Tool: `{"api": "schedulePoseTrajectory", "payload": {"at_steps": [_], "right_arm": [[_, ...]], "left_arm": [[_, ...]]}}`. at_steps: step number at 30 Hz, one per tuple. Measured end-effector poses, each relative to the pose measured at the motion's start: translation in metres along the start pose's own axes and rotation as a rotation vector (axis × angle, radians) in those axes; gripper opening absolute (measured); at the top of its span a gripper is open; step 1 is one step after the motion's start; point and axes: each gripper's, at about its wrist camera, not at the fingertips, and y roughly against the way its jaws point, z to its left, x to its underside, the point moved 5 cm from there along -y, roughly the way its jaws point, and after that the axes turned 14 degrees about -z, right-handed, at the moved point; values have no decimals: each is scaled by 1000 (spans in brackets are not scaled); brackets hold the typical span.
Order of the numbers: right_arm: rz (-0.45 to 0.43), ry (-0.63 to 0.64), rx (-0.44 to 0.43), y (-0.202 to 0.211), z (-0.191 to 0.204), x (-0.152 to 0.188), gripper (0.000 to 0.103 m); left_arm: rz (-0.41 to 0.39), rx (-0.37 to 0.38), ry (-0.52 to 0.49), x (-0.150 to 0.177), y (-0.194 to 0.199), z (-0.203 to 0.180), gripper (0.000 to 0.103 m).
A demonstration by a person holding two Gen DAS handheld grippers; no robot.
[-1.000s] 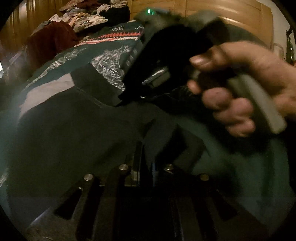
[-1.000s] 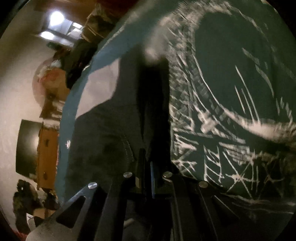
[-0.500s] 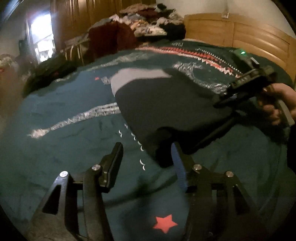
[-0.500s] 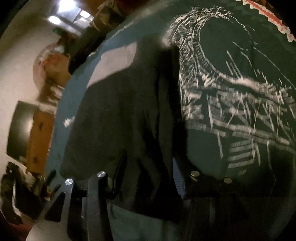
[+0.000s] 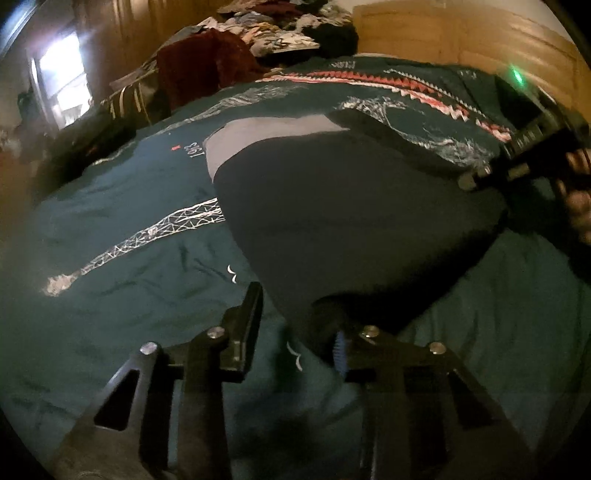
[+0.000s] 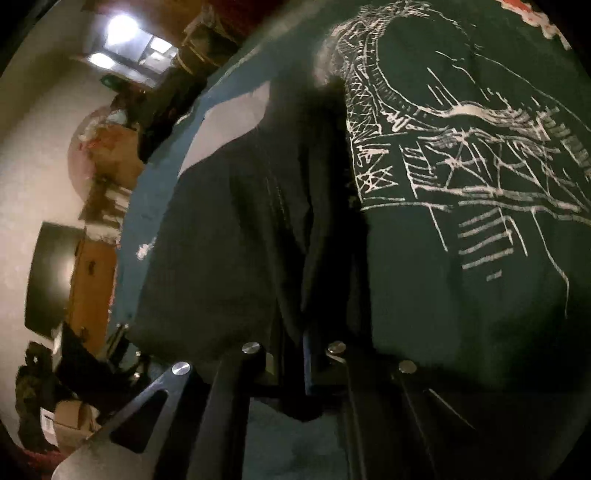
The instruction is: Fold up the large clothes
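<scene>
A dark navy garment (image 5: 351,218) with a grey band (image 5: 273,129) at its far end lies folded on a teal bedspread (image 5: 129,258). My left gripper (image 5: 295,325) is open right at the garment's near corner, jaws apart, nothing between them. My right gripper shows at the right of the left wrist view (image 5: 480,177), at the garment's right edge, with the hand behind it. In the right wrist view the right gripper (image 6: 293,332) has its jaws close together on a fold of the dark garment (image 6: 229,240).
The bedspread carries white line prints (image 6: 461,166) and a red and white zigzag stripe (image 5: 388,88). A pile of clothes (image 5: 266,33) and a maroon garment (image 5: 207,70) lie at the far end. A wooden headboard (image 5: 461,40) stands at the back right. Cardboard boxes (image 6: 70,421) sit on the floor.
My left gripper let go of the garment, opened and pulled back to its near corner. My right gripper opened half a second ago and has closed on the garment's edge again.
</scene>
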Motion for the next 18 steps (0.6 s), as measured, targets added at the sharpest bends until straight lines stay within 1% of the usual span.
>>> {"api": "schedulePoseTrajectory", "payload": {"at_steps": [2,5,7,10,12,14,15,16,17,18], "right_arm": [[0,17,10,-4,2,-4,7],[5,26,16,-9,2,-5,7],[2,26,19,-8,-1,-6,7],[4,30,22,-6,-5,-6,7],[7,36,26,-6,-5,-4,7],[12,31,23,-9,-6,-3,7],[13,27,24,-12,-5,-4,7],[12,25,24,-12,-5,-4,7],[10,25,24,-12,-6,-3,7],[8,22,25,-11,-5,-3,7]], "left_arm": [[8,-3,-12,3,2,-3,30],[14,6,-36,6,5,-9,24],[4,5,-51,6,16,-12,20],[-66,-6,-11,-6,52,-5,19],[-149,-32,35,-25,76,6,19],[-195,-39,61,-39,74,13,19],[-187,-34,56,-45,60,14,19],[-169,-25,40,-44,43,11,19],[-127,1,25,-38,27,5,20],[-9,33,-13,-17,-4,-5,21]]}}
